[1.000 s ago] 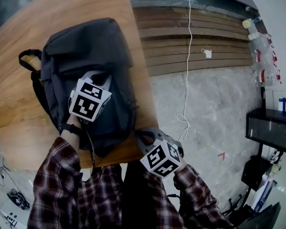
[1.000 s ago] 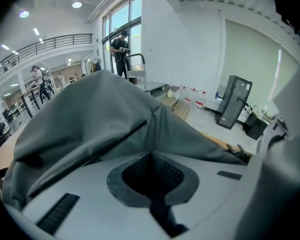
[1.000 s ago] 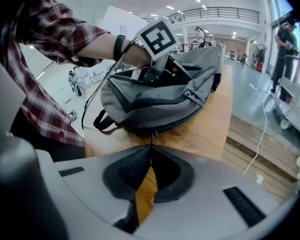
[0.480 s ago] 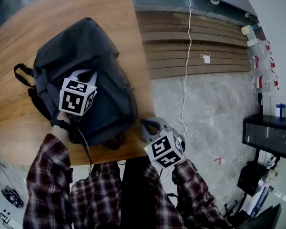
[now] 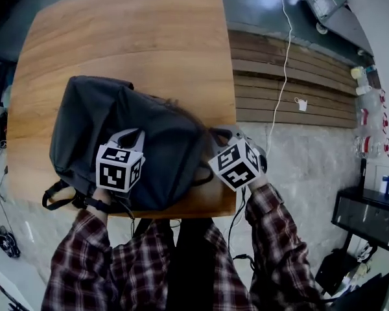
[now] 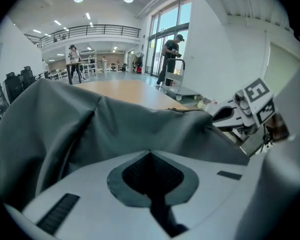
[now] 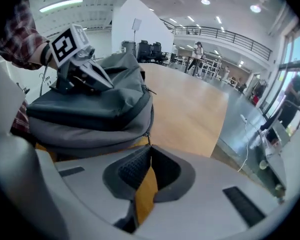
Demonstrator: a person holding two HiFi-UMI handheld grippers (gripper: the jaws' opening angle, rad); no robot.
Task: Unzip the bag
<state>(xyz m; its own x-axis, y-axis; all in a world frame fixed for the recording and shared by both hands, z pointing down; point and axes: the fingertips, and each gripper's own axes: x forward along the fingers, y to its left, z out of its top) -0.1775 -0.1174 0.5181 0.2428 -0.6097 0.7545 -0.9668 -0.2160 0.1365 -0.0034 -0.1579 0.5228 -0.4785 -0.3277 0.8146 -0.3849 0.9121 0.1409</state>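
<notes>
Tabletop of wood first, bare across its far half. Carried the dark grey bag flat on its near half, close to the front edge, long axis running left to right, right end reaching nearly to the table's right edge. Found the left gripper lying on top of the bag toward its left end, jaws together, tips pressed to the cloth; could not tell whether any fold was nipped between them. Found the right gripper off the bag's right end, beside the table's right edge, pointing left along the bag. Was plainly the nearer of the two to the zip. Had its jaws closed, tips meeting just at the lower end of the small metal zip pull, to all appearance nipped on it, though too small to swear to. Hung straight down from the bag's end wall, directly above those tips. Traced a dark seam from there, leftward along the bag's side toward the left gripper; judged this to be the zip line. Called, then, for a draw along that long axis, right end toward left, with the left gripper pinning the bag down against the drag.
</notes>
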